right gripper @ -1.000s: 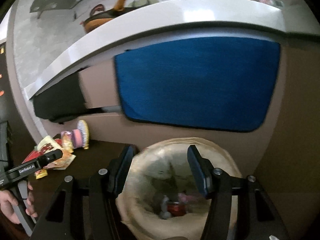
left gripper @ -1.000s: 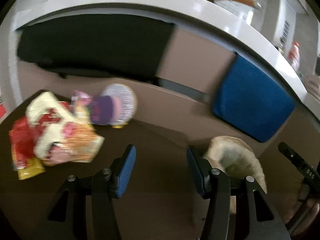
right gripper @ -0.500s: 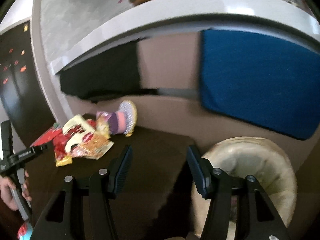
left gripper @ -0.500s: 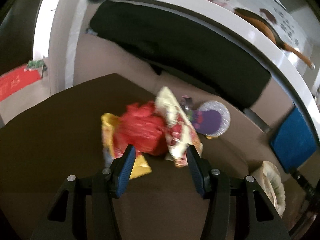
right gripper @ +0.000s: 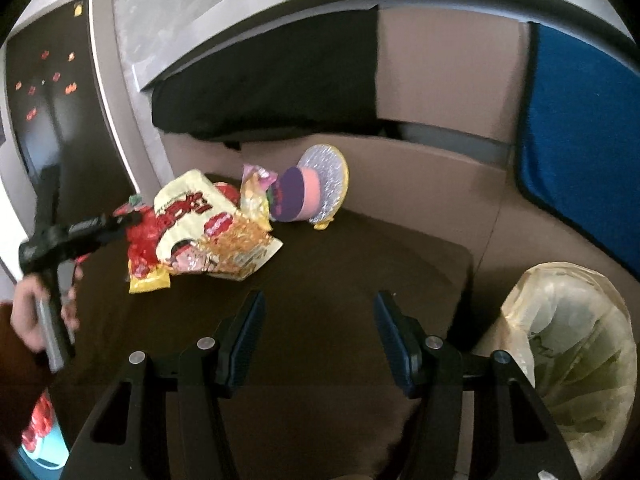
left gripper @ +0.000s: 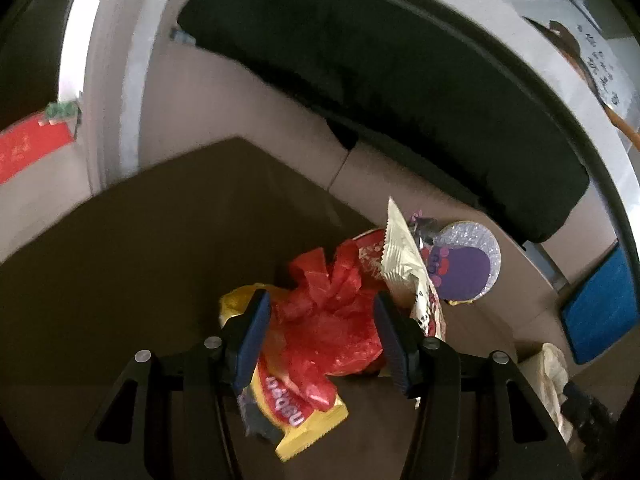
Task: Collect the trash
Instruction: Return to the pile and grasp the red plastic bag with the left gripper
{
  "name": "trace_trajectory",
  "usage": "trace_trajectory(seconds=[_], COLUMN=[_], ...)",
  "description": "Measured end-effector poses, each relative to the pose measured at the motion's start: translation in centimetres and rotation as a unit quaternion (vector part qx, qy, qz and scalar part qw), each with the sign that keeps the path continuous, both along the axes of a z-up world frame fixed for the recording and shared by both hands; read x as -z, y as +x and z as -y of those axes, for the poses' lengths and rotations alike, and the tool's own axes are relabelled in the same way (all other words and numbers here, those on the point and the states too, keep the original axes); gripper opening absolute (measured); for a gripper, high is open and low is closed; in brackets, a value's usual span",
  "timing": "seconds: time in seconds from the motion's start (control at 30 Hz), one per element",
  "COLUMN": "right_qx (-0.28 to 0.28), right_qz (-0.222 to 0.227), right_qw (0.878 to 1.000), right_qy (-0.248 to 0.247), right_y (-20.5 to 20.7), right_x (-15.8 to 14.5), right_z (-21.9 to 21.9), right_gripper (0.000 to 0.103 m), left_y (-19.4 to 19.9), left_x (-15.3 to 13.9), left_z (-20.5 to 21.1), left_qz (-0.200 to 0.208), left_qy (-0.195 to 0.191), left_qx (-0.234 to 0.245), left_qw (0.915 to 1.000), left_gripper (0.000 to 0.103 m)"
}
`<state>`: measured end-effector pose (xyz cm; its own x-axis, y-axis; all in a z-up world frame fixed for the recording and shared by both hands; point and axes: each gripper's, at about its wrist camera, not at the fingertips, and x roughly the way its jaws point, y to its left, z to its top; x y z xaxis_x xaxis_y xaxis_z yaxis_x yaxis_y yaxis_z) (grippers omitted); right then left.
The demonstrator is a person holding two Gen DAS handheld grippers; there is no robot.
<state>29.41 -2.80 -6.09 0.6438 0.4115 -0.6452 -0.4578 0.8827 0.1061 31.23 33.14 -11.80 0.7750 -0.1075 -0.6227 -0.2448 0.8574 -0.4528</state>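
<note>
Swinging away from the lined bin [right gripper: 568, 364], your left gripper [left gripper: 320, 332] now straddles the red wrapper [left gripper: 336, 312], jaws wide, unclosed; right gripper [right gripper: 318, 340] gapes empty beside that bin.

Red crumpled wrapper [left gripper: 332, 320]; yellow packet [left gripper: 308, 420]; purple glittery-silver cup [left gripper: 468, 264]; blue cushion [right gripper: 580, 128].

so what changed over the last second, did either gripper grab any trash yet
The left gripper swung away from the lined bin to the wrapper pile, and its open jaws now bracket the red wrapper, not yet closed on it. The right gripper moved off the bin toward the dark table, open and empty. The pile and the purple packet lie as before.
</note>
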Motion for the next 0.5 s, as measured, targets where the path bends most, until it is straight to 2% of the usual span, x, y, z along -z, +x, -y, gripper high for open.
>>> trace_trajectory(seconds=[0.13,0.23,0.3,0.37,0.5], right_qx=[-0.004,-0.008,-0.015,-0.018,-0.034], right_qz=[-0.008,-0.014,-0.019,-0.021,-0.013], right_qw=[1.0,1.0,1.0,1.0,0.999], right_qy=[-0.003,-0.005,-0.004,-0.005,-0.012], right_y=[0.1,0.2,0.3,0.1,-0.4], right_x=[0.5,0.8,1.1,1.2,1.4], right_z=[-0.2,-0.5,-0.9,-1.3,-2.1], right_gripper=[0.054,0.054,0.054,0.054,0.054], left_y=[0.6,0.7,0.2,-0.7,-3.4], left_x=[0.9,1.4,1.3,0.7,-1.1], left_z=[0.1,1.1,2.0,2.5,3.2], left_qz=[-0.006,-0.019,-0.021,-0.012,0.01], left_qy=[-0.039,-0.062,-0.052,-0.043,-0.03], left_qx=[0.022,0.056,0.062,0.053,0.033], left_qw=[0.999,0.9963,0.9965,0.9976,0.999], left_gripper=[0.06,0.061,0.059,0.051,0.048])
